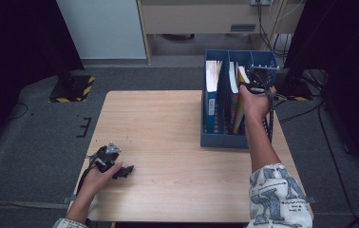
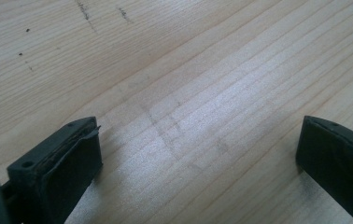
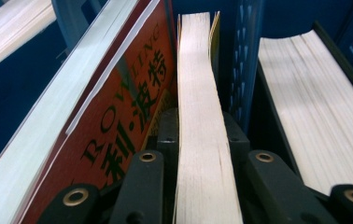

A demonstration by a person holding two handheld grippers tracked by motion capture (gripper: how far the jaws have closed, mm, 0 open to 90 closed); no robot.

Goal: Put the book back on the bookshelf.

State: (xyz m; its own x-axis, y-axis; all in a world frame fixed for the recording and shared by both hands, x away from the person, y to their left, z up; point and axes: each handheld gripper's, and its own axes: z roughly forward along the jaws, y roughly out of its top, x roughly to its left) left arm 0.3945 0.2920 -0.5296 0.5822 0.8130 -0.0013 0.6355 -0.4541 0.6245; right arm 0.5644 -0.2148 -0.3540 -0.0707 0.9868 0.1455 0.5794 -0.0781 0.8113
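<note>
A blue file rack (image 1: 224, 139) with three slots stands on the right half of the wooden table (image 1: 168, 128). My right gripper (image 1: 256, 88) reaches down into it from above. In the right gripper view, my right gripper (image 3: 201, 128) is shut on the cream page edge of an upright yellow-covered book (image 3: 198, 65), one jaw on each side. A red book (image 3: 118, 107) leans against that book's left. My left gripper (image 1: 122, 171) rests on the table near the front left corner. In the left gripper view, my left gripper (image 2: 198, 149) is open over bare wood.
A white-paged book with a blue spine (image 1: 212, 78) fills the rack's left slot. Past a blue divider (image 3: 242, 60), another book (image 3: 314, 107) stands in the neighbouring slot. A stand base with yellow-black stripes (image 1: 75, 88) sits on the floor at far left. Cables (image 1: 320, 114) trail on the floor at right.
</note>
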